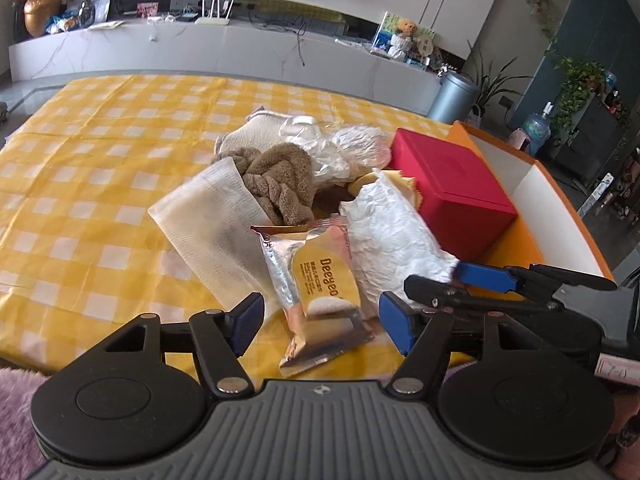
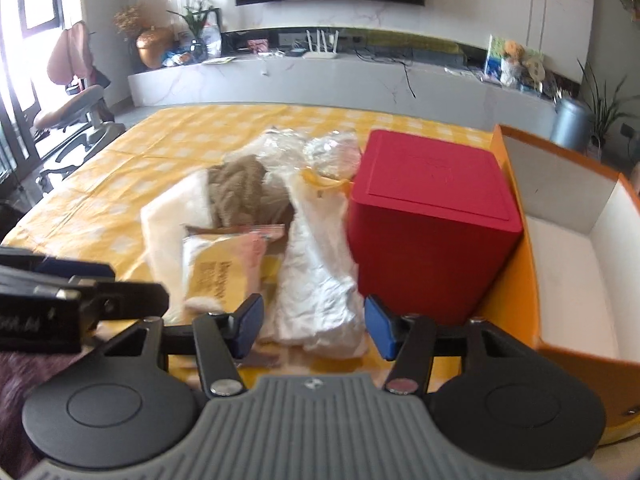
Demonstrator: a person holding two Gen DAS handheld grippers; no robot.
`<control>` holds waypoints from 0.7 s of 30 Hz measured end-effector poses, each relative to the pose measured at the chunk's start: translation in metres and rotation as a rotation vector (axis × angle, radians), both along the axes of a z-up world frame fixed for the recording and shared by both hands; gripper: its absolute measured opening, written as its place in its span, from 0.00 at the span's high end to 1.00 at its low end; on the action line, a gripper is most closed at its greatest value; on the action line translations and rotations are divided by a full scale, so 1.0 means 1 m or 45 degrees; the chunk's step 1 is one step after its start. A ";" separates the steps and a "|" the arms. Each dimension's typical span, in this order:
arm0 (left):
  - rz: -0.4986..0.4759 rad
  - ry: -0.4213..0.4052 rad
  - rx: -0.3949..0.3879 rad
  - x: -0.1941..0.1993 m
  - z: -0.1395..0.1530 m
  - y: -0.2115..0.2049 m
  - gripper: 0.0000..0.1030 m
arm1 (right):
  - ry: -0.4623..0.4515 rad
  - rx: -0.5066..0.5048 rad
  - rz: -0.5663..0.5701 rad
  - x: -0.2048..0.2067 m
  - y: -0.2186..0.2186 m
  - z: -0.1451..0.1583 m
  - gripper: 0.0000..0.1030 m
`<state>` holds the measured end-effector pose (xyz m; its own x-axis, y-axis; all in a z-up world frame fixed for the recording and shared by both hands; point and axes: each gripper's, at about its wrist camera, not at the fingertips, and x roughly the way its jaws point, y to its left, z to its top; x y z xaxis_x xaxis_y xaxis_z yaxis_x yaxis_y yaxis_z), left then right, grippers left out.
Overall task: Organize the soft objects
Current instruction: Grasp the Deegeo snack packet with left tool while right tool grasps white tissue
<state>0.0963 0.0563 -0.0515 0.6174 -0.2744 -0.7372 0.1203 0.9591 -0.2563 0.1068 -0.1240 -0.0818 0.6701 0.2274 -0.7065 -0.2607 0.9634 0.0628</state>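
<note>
A pile of soft items lies on the yellow checked tablecloth: a brown knotted towel, a white gauze cloth, a snack packet, a crumpled white bag and clear plastic wraps. My left gripper is open, its blue pads either side of the snack packet's near end. My right gripper is open around the near end of the white bag. The towel and packet also show in the right wrist view.
A red box stands right of the pile, also in the right wrist view. An open orange box with a white inside lies at the far right. The table's near edge is just below both grippers.
</note>
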 end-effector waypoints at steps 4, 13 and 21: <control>0.028 0.055 -0.024 0.019 -0.015 -0.002 0.24 | 0.032 0.036 -0.012 0.020 -0.004 -0.015 0.49; 0.076 0.093 -0.003 0.038 -0.039 -0.016 0.19 | 0.121 0.099 -0.001 0.036 -0.011 -0.041 0.64; 0.087 0.086 0.078 0.044 -0.051 -0.028 0.18 | 0.154 0.116 0.042 0.041 -0.007 -0.054 0.66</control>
<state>0.1403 0.0282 -0.1029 0.5814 -0.1867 -0.7919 0.0388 0.9786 -0.2022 0.1482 -0.1310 -0.1354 0.5728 0.3149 -0.7568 -0.2774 0.9432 0.1825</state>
